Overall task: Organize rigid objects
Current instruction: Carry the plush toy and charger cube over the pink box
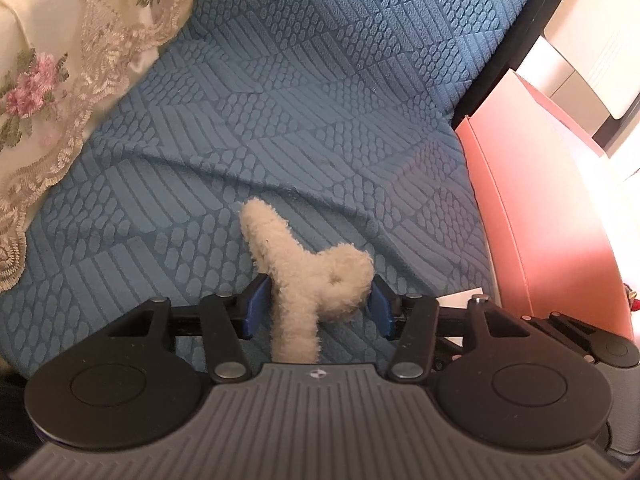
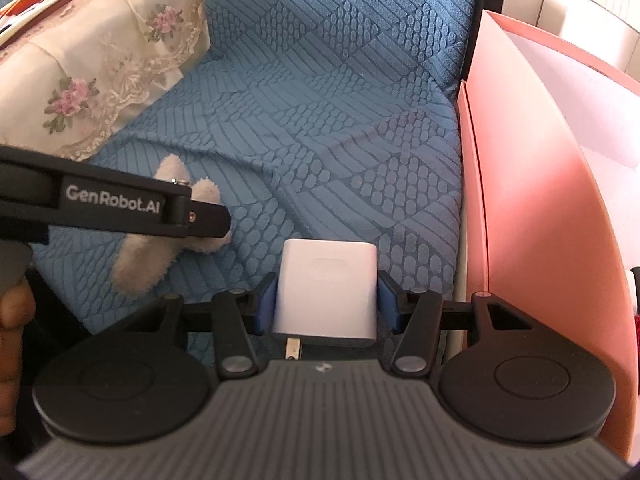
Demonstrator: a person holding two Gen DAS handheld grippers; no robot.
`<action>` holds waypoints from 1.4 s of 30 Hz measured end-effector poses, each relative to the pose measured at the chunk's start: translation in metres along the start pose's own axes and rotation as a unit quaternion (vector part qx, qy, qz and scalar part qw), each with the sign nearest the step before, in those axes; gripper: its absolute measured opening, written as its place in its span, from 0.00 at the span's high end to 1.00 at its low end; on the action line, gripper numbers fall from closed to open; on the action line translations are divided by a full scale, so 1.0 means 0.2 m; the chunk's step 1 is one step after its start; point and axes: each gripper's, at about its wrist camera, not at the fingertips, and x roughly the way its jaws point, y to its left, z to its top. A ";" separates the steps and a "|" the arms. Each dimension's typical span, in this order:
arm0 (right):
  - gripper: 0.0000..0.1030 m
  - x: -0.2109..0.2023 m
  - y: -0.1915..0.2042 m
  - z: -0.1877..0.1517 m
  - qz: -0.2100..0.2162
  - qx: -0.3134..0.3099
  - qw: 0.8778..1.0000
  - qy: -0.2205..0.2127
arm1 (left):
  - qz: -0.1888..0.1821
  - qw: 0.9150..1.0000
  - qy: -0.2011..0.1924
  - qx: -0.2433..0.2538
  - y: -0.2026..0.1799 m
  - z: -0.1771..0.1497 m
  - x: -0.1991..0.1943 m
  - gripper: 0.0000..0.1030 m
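Left gripper (image 1: 316,304): fingers clamped on cream plush toy (image 1: 308,276) above blue textured cover (image 1: 320,100). Right gripper (image 2: 326,300): fingers grasping white charger block (image 2: 326,288), near pink box (image 2: 532,200) at right.

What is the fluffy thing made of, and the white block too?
The fluffy thing looks like cream plush fabric: curly, woolly pile, soft bent shape. The white block seems to be hard matte plastic: smooth faces, rounded corners, and a metal prong at its near end, probably a charger.
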 end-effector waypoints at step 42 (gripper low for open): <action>0.47 -1.01 -0.75 0.33 -0.011 0.063 0.990 -0.128 | -0.139 0.982 -0.113 0.064 -1.00 0.30 -0.77 0.46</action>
